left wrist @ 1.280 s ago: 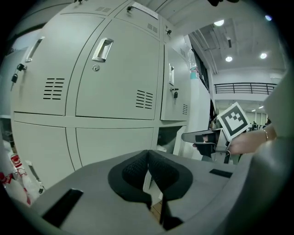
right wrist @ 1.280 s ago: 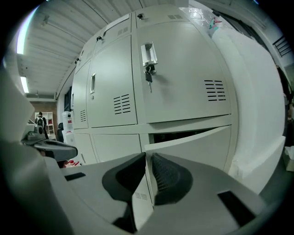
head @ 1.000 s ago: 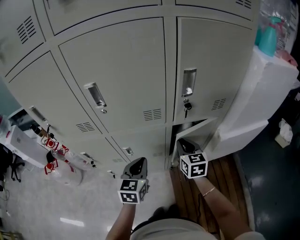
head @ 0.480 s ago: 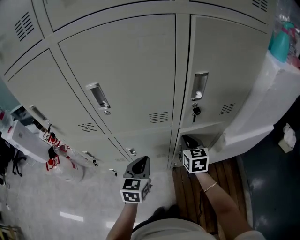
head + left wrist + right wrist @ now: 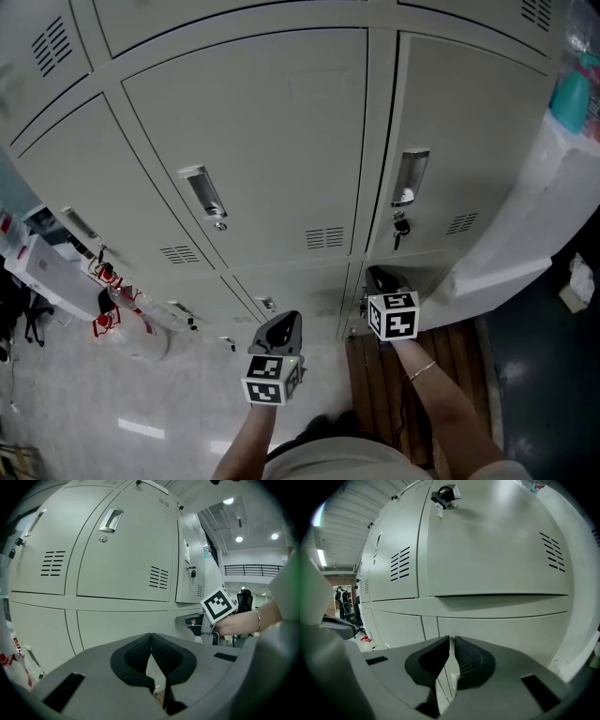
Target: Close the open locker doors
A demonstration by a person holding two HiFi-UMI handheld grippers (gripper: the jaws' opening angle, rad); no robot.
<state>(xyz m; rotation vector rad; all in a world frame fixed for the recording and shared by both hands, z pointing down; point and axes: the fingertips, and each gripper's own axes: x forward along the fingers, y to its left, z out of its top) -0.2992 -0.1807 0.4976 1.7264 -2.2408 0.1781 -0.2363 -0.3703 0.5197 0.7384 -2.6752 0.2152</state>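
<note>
A bank of grey lockers [image 5: 272, 159] fills the head view. The bottom right locker door [image 5: 427, 270] lies nearly flush with its frame, and my right gripper [image 5: 380, 277] has its tips at that door's left edge. In the right gripper view the same door [image 5: 506, 637] stands close ahead. The right gripper [image 5: 452, 640] has its jaws all but together, only a thin slit between them and nothing in it. My left gripper [image 5: 283, 325] hovers before the bottom middle door [image 5: 122, 630]. The left gripper [image 5: 151, 637] is shut and empty.
The locker above the right gripper has a key [image 5: 400, 228] in its lock. A white appliance [image 5: 525, 234] with a teal bottle [image 5: 572, 98] on top stands to the right. Wooden slats [image 5: 412, 375] cover the floor under my right arm. A red and white bag [image 5: 122, 319] lies at left.
The dark opening at the bottom right locker has narrowed as its door swung in. My right gripper moved forward with the door. The left gripper barely moved.
</note>
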